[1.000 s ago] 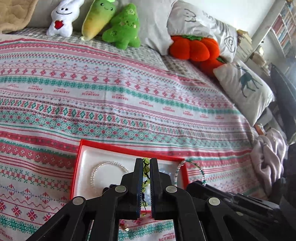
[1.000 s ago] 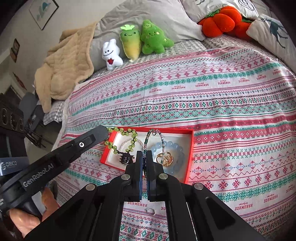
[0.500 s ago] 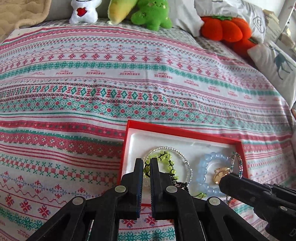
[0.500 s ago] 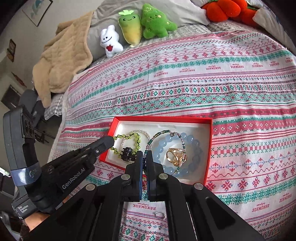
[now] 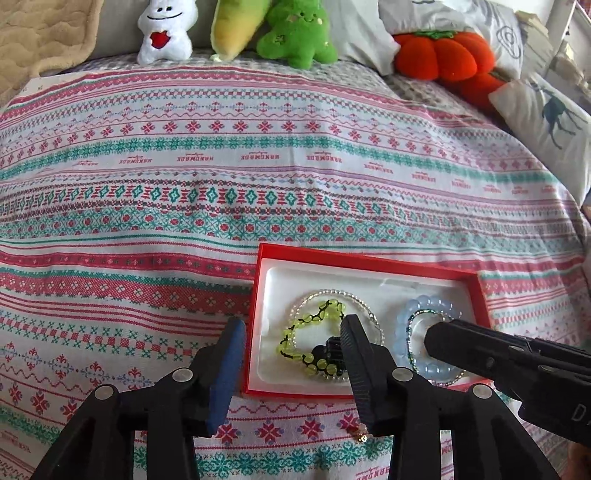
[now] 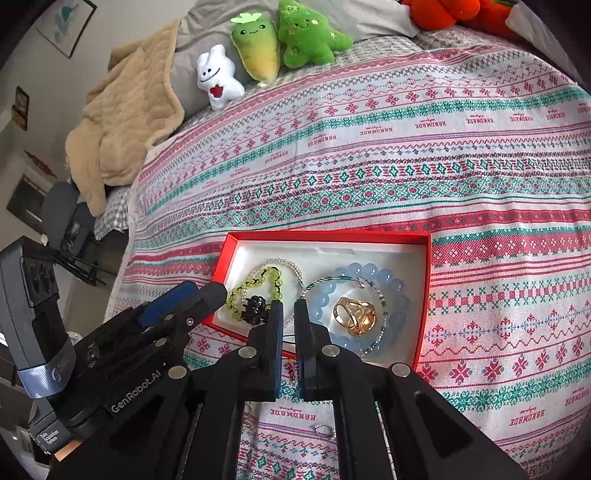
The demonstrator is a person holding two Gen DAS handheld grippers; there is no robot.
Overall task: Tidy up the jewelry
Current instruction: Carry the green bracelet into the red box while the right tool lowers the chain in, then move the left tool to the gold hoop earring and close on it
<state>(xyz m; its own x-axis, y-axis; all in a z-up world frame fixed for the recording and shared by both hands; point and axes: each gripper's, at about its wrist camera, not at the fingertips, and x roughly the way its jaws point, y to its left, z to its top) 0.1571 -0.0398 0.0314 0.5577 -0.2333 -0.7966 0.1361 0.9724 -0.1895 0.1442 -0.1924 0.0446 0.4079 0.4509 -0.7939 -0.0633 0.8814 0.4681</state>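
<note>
1. One red box (image 6: 424,291) with a white lining lies on the patterned bedspread (image 6: 406,155); it holds four bracelets and one gold ring (image 6: 354,316).
2. The bracelets: one of yellow-green beads (image 5: 314,339) with a black charm, one of clear beads (image 5: 354,299) under it, one of pale blue beads (image 6: 373,275), and one thin dark-beaded loop (image 6: 382,299).
3. The green bracelet lies at the box's left, between the fingers of the left gripper (image 5: 293,365), whose fingers stand wide apart and empty above the box's near-left corner.
4. The right gripper (image 6: 289,328) has its fingers a narrow gap apart, holding nothing, over the box's near edge; the ring sits just right of it, inside the blue bracelet.
5. Three plush toys, white (image 6: 218,75), yellow-green (image 6: 258,44) and green (image 6: 308,35), stand at the far side.
</note>
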